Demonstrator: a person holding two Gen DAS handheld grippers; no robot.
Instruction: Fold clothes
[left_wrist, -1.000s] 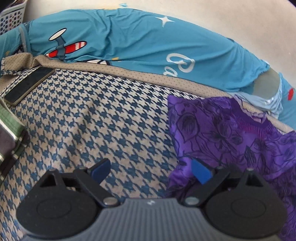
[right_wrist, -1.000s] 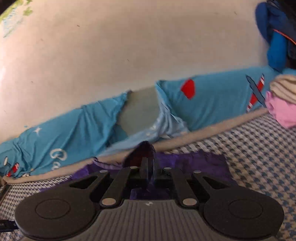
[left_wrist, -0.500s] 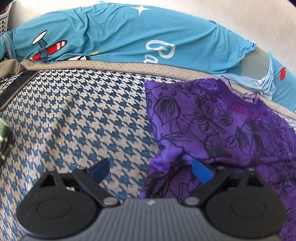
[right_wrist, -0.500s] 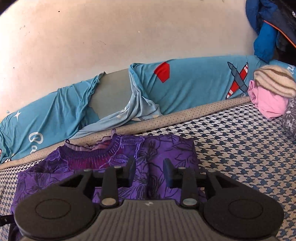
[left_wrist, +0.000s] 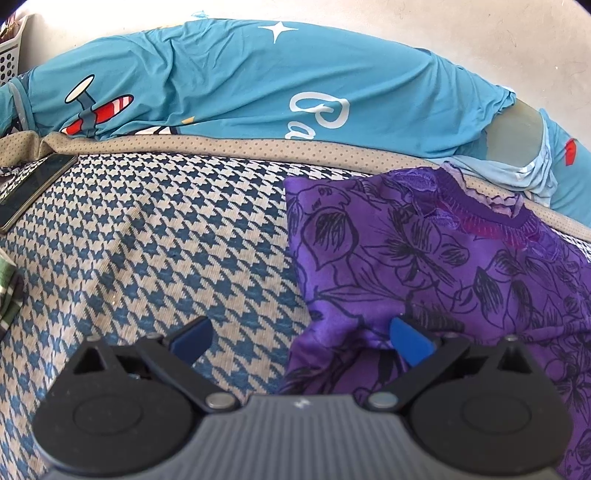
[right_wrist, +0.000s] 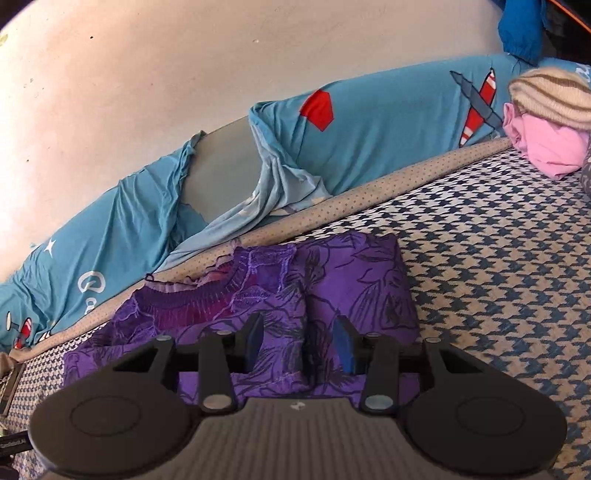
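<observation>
Houndstooth bed cover (left_wrist: 155, 258): purple floral garment (left_wrist: 443, 266), phone (left_wrist: 33, 188) (far-left edge), pink folded clothes (right_wrist: 546, 144).

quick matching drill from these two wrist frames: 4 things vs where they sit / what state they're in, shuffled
Things:
1. purple floral-print top
2. black slab-shaped phone
3. pink folded cloth
4. left claw

Place or state:
A. open, one fingertip over the houndstooth cover, one over purple fabric
B. far right, under a beige striped knit
C. far left, by the dotted beige edging
D. laid on the blue-and-white houndstooth cover, neckline towards the teal bolster

Pairs: 1-D, 2-C, 3-B, 4-A
</observation>
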